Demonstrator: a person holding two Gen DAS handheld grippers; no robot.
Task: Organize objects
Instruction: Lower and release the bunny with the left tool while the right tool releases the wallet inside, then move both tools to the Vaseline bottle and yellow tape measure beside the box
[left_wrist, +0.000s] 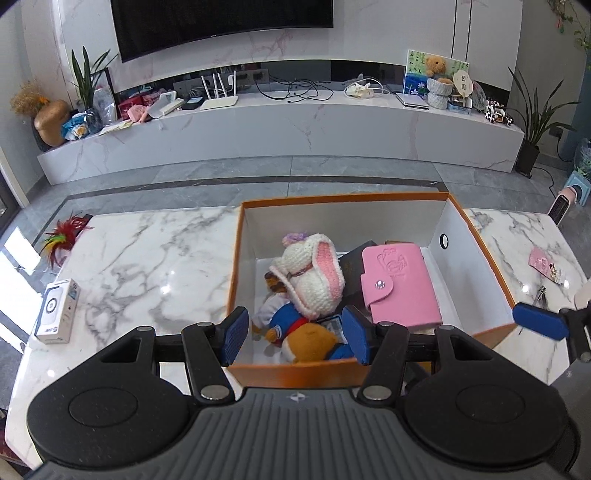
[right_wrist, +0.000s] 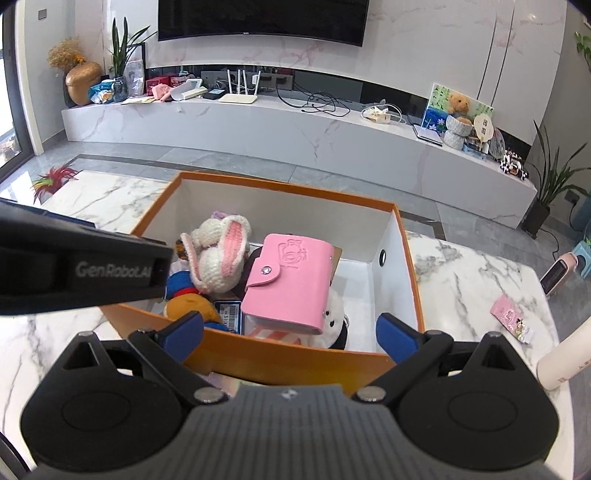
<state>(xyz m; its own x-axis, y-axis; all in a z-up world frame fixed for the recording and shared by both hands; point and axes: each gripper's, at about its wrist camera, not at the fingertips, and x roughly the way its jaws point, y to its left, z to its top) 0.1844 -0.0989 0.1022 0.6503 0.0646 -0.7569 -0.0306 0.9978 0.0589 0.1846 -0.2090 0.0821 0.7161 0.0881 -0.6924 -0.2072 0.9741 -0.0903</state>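
Two grippers are held apart-jawed and empty at the near wall of an orange box on the marble table: left gripper, right gripper. Inside are seen a pink wallet (snap fastened) and crocheted bunny.

My left gripper hangs over the near edge of the orange box, its blue pads wide apart and holding nothing. Inside I see a knitted bunny lying on a plush toy, with a pink wallet just beside them on what may be a dark case. A small white carton sits well apart on the marble table. The right gripper's blue pad shows at the right edge.
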